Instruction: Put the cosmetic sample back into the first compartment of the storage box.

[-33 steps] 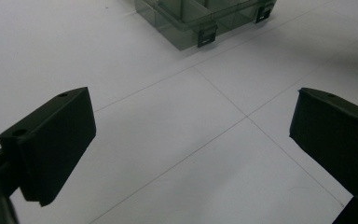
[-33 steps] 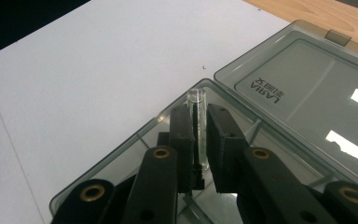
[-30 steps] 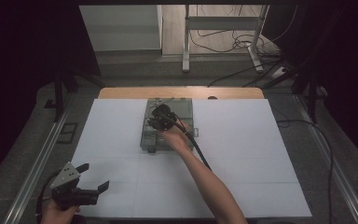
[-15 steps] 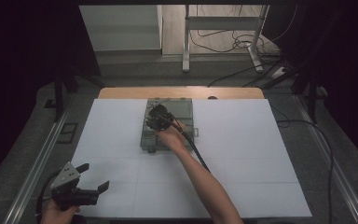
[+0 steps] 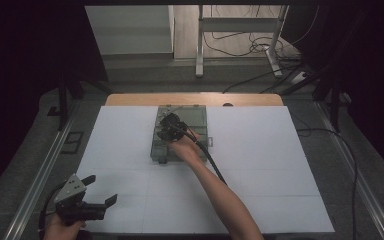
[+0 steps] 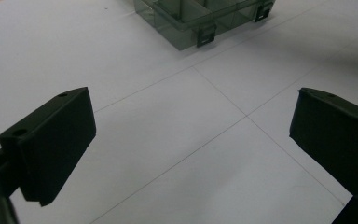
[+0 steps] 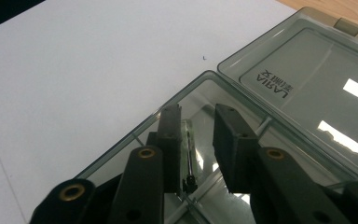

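Note:
A translucent grey compartment box (image 5: 200, 134) lies open mid-table, its lid (image 7: 307, 84) folded flat on the far side. My right gripper (image 5: 166, 125) reaches down into a corner compartment at the box's left side. Its jaws stand a little apart, and the right gripper (image 7: 198, 119) is open. A thin dark pin-like piece with a clear end (image 7: 189, 158) lies on the compartment floor between them, close to the left jaw. My left gripper (image 5: 101, 189) is held low at the table's near left corner, wide open over bare white paper (image 6: 168, 135), holding nothing.
The white sheet (image 5: 280, 165) covers most of the table, with a wooden strip (image 5: 130, 99) at the far edge. The box's front latches (image 6: 205, 39) face my left gripper. The right forearm (image 5: 220, 195) and its cable (image 5: 215, 165) cross the table's middle. Metal rails (image 5: 40, 175) run along both sides.
The right hand and its gripper have shifted slightly left over the box. The left gripper has stayed where it was.

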Available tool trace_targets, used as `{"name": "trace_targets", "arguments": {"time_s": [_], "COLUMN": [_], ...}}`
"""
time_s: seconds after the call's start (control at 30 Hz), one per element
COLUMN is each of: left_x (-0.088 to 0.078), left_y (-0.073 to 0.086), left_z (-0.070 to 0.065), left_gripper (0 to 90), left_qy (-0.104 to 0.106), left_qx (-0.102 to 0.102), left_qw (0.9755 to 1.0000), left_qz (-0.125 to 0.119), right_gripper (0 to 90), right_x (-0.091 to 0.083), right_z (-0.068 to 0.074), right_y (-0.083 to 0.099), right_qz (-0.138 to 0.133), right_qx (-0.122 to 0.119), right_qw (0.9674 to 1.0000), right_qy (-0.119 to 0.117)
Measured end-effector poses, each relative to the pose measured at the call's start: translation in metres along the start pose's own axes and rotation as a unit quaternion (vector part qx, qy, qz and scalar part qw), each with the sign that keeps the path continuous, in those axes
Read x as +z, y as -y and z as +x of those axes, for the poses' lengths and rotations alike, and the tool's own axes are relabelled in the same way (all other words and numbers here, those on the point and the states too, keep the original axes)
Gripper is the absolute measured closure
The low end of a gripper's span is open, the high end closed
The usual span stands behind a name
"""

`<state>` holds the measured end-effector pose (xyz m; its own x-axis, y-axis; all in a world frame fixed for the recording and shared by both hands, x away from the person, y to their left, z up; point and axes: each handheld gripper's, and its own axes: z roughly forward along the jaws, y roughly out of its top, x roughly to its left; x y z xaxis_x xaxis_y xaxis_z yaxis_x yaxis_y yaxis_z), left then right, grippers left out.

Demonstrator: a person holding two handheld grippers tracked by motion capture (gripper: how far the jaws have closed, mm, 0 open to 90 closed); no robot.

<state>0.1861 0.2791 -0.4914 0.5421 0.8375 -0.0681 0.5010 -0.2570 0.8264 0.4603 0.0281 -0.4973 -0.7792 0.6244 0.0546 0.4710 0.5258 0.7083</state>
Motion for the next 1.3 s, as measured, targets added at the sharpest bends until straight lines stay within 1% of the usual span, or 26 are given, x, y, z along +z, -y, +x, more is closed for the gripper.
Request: {"name": "trace_targets", "arguments": {"time_s": [0.33,0.5,0.57,0.7,0.8,0.83,0.97,1.17,1.2,1.23,1.3], "left_x": [0.000,0.000,0.000,0.000,0.000,0.000,0.000,0.000,0.000,0.000,0.000], "left_y": [0.000,0.000,0.000,0.000,0.000,0.000,0.000,0.000,0.000,0.000,0.000], "left_z": [0.000,0.001,0.001,0.001,0.001,0.001,0.001,0.000,0.000,0.000,0.000], "left_gripper": [0.9,0.8,0.8,0.8,0.8,0.8,0.8,0.7,0.7,0.7,0.7], "left_qy": [-0.001,-0.001,-0.001,-0.001,0.000,0.000,0.000,-0.001,0.000,0.000,0.002], "left_qx": [-0.001,-0.005,-0.004,-0.003,-0.003,-0.004,-0.003,-0.001,-0.001,0.000,0.000], "left_qw": [1.0000,1.0000,1.0000,1.0000,1.0000,1.0000,1.0000,1.0000,1.0000,1.0000,1.0000], "left_qz": [0.001,0.000,0.000,0.001,0.000,0.000,-0.001,0.000,0.000,0.000,0.000], "right_gripper": [65.0,62.2,58.9,56.8,52.9,51.6,49.9,45.1,44.0,40.9,39.4], "right_x": [-0.013,-0.019,-0.024,-0.029,-0.034,-0.037,-0.042,-0.052,-0.054,-0.057,-0.059], "right_z": [0.003,0.006,0.008,0.010,0.012,0.013,0.014,0.017,0.018,0.018,0.018], "right_y": [0.002,0.002,0.002,0.002,0.004,0.005,0.006,0.011,0.013,0.015,0.016], "right_qz": [0.002,-0.002,-0.003,-0.004,-0.001,0.004,0.009,0.015,0.015,0.016,0.018], "right_qx": [-0.010,-0.016,-0.024,-0.025,-0.026,-0.028,-0.030,-0.039,-0.040,-0.039,-0.042], "right_qw": [0.9999,0.9998,0.9997,0.9996,0.9996,0.9995,0.9994,0.9989,0.9988,0.9987,0.9986], "right_qy": [-0.005,-0.008,-0.004,-0.008,-0.012,-0.015,-0.016,-0.022,-0.024,-0.027,-0.028]}}
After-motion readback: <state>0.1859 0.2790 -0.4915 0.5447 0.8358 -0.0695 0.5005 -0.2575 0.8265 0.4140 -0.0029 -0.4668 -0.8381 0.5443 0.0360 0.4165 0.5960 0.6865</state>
